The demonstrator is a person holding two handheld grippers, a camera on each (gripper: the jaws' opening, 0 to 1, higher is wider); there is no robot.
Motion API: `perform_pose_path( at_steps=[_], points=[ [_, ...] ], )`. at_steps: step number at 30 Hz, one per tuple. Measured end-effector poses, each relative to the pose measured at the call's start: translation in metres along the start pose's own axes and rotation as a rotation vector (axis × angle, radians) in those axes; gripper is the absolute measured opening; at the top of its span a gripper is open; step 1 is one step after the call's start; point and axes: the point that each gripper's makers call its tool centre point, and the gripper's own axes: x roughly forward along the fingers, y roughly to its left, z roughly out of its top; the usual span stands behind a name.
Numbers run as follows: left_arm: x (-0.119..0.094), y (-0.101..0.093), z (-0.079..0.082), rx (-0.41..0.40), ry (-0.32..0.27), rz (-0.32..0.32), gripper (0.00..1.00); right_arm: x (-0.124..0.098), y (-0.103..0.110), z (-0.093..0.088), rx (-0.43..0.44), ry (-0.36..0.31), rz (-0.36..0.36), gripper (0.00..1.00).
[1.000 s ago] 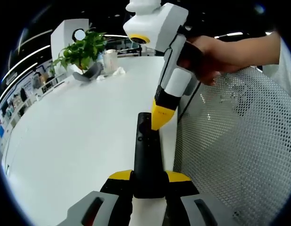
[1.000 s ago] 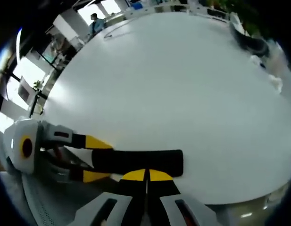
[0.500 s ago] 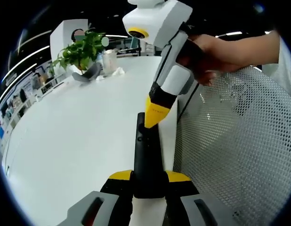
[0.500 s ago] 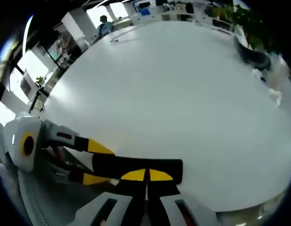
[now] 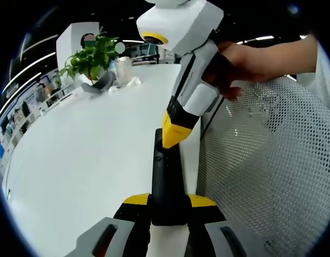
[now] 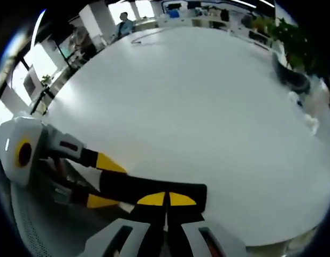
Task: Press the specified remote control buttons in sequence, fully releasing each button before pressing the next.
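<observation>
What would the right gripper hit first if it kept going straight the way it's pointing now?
Most likely the black remote. The right gripper, shut, points its yellow tips down at the remote's far end, which the left gripper holds by the near end. Whether it already touches is unclear.

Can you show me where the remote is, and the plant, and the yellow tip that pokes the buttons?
remote (image 5: 166, 182): left gripper view, the middle of its black body.
plant (image 5: 92, 56): left gripper view, its green leaves.
right gripper (image 5: 174, 134): left gripper view, its yellow tip at the remote's far end.

White table (image 5: 90, 144), potted plant (image 5: 91, 58) (office beyond), mesh chair (image 5: 271, 166).
</observation>
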Motion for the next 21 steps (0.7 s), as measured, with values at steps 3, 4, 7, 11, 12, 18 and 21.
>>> perform_pose_path(
  at_steps=[3, 4, 7, 11, 12, 18, 21],
  points=[
    [-0.0002, 0.0003, -0.0003, -0.005, 0.002, 0.002, 0.25, 0.0005, 0.0006, -0.0003, -0.049, -0.003, -0.019, 0.00],
    [-0.0001, 0.0004, -0.0004, -0.006, 0.003, 0.002, 0.25, 0.0006, 0.0008, 0.0000, -0.065, -0.003, -0.025, 0.00],
    [-0.0001, 0.0003, -0.0005, -0.006, 0.003, 0.002, 0.25, 0.0018, 0.0006, 0.0000, -0.102, 0.001, -0.042, 0.00],
    [-0.0002, 0.0001, -0.0006, -0.007, 0.005, 0.003, 0.25, 0.0012, -0.0001, 0.0003, -0.101, 0.000, -0.041, 0.00],
    [-0.0003, 0.0000, -0.0007, -0.007, 0.006, 0.003, 0.25, 0.0012, -0.0002, 0.0004, -0.097, 0.000, -0.039, 0.00],
    [-0.0002, 0.0000, -0.0008, -0.007, 0.004, 0.004, 0.25, 0.0013, 0.0001, 0.0003, -0.103, 0.001, -0.032, 0.00],
    [-0.0002, -0.0001, -0.0009, -0.005, 0.007, 0.002, 0.24, 0.0013, 0.0013, 0.0007, -0.138, 0.008, -0.044, 0.00]
  ],
)
